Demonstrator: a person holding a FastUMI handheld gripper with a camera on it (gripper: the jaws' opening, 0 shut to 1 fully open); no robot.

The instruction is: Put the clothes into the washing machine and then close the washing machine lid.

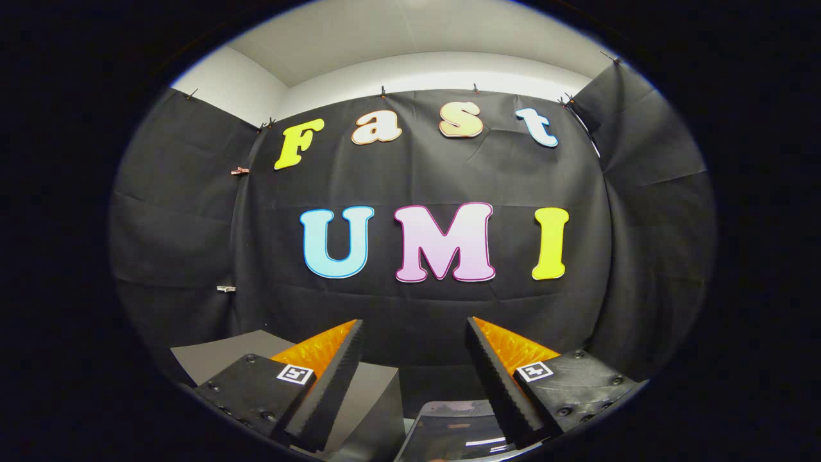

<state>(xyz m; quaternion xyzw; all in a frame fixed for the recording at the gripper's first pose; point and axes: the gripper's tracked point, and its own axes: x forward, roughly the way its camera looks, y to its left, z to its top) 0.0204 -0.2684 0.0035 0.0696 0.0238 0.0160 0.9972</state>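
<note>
The gripper (pixel 414 378), its fingers spread wide and holding nothing, points level at the booth wall, while the washing machine (pixel 449 430) sits low between and below them, its glossy lid barely glimpsed, clothes unseen.

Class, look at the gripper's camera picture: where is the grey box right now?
In the gripper view, the grey box sits low, behind the left finger of the open gripper, below the black cloth wall.
</note>
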